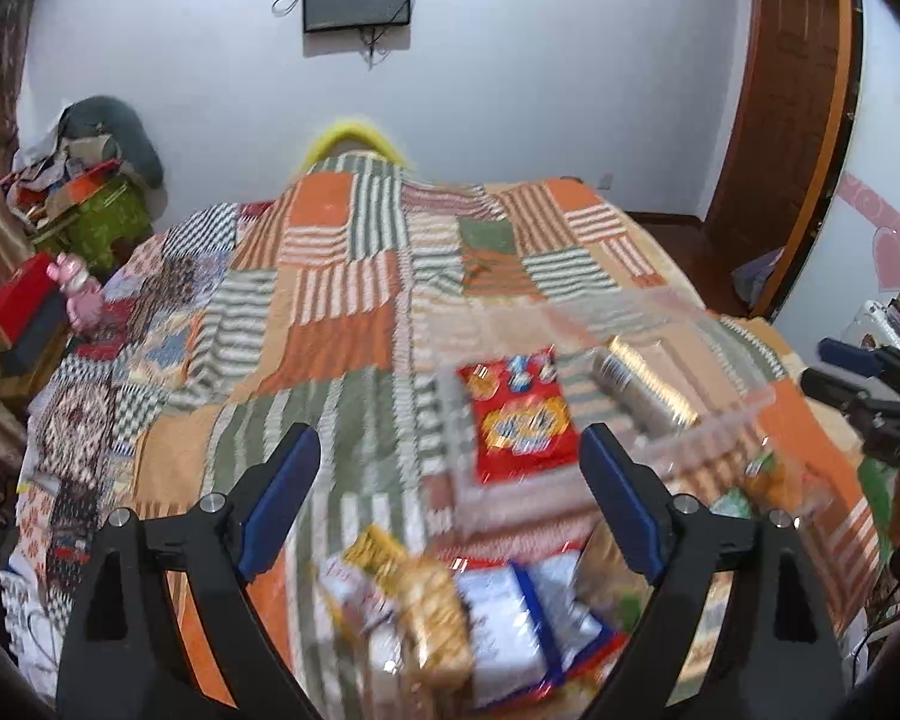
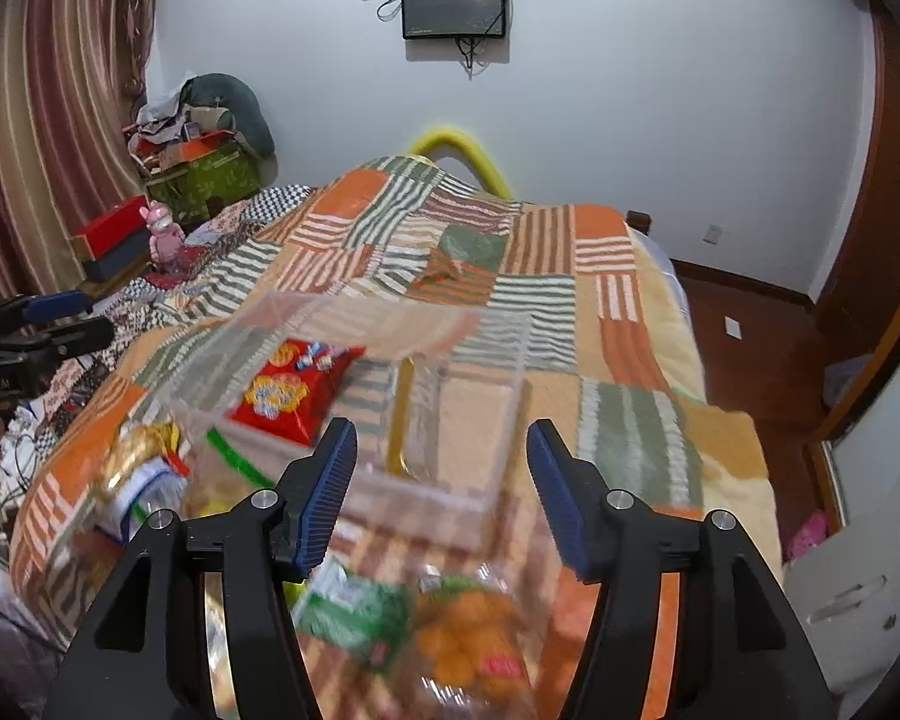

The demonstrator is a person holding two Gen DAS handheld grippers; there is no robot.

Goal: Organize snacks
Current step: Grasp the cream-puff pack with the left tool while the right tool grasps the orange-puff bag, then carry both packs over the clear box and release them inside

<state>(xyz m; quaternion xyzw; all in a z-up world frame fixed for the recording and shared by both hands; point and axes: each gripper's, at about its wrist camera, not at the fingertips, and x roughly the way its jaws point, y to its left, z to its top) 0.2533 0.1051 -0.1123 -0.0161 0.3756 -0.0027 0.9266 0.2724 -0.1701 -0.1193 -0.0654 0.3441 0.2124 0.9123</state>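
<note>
So the clear plastic bin (image 2: 390, 372) sits in the middle of the patchwork blanket (image 1: 342, 276) on the bed, and it already has a red snack bag (image 1: 519, 414) lying flat in one section, plus what looks like a silvery foil pack (image 1: 642, 384) in the next one. Guessing they're sorting by compartment.

The rest of the snacks are heaped on the near side of the bin: a yellow-brown packet (image 1: 414, 600), a blue and white bag (image 1: 528, 630), and a clear bag of orange snacks (image 2: 468, 636) beside a green pack (image 2: 354, 606). It's all pretty blurry though.

Left gripper (image 1: 450, 510) is spread wide, holding nothing, hanging over the pile. Right gripper (image 2: 441, 492) is the same, wide open and empty above the orange bag, probably lining up a grab.
</note>
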